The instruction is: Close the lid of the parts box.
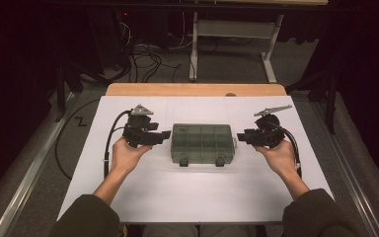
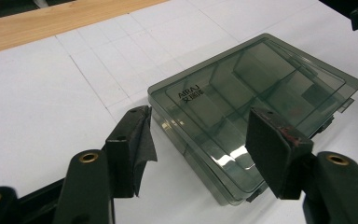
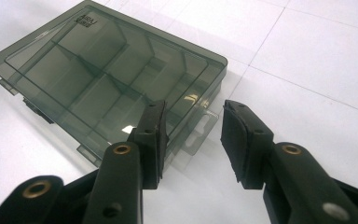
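organiser box lid shut, on table | left gripper fingers released | right gripper fingers released, beside box

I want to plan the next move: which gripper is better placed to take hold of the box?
Probably the right. The right gripper has open jaws standing on either side of the hang tab on the grey box. The left gripper is also open, but faces the box's broad end, too wide to pinch.

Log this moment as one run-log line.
left gripper: open, left of box | right gripper: open, right of box | box: lid shut, flat on table
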`<state>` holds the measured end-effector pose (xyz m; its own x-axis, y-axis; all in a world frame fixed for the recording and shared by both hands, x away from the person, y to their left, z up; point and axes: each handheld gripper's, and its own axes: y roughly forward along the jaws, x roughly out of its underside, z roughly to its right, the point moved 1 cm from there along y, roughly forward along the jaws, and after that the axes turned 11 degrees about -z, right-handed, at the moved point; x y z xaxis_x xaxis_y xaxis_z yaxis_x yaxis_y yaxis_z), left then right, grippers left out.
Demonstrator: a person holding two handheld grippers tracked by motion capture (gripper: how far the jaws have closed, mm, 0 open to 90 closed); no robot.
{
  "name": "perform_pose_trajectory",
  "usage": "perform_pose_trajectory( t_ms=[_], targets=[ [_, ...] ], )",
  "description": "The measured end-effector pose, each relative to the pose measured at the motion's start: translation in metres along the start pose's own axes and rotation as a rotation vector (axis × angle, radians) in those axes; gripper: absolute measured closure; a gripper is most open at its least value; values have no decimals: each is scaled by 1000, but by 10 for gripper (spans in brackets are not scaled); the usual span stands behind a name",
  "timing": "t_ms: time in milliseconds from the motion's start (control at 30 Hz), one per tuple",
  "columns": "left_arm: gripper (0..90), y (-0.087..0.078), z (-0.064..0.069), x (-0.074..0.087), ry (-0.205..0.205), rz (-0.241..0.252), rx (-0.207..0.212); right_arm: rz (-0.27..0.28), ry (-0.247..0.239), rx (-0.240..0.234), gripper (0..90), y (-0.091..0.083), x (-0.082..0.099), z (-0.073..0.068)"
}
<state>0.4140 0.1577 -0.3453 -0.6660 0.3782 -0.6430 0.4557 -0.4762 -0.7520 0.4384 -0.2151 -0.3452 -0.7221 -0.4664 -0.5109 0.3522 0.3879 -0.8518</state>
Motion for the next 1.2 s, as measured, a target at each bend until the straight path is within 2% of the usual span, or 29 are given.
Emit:
perform_pose_trajectory(
  t_ms=[400,1000,1200],
  targets=[
    [393,-9,-5,11,-29,28,9,34,-7,9,586,-8,12,1],
    [382,-25,-5,30,-43,78,-2,77,-13,12,545,-16,32,3],
    [377,-28,-4,37,-45,103,-18,105,-5,11,528,-20,39,4]
  ],
)
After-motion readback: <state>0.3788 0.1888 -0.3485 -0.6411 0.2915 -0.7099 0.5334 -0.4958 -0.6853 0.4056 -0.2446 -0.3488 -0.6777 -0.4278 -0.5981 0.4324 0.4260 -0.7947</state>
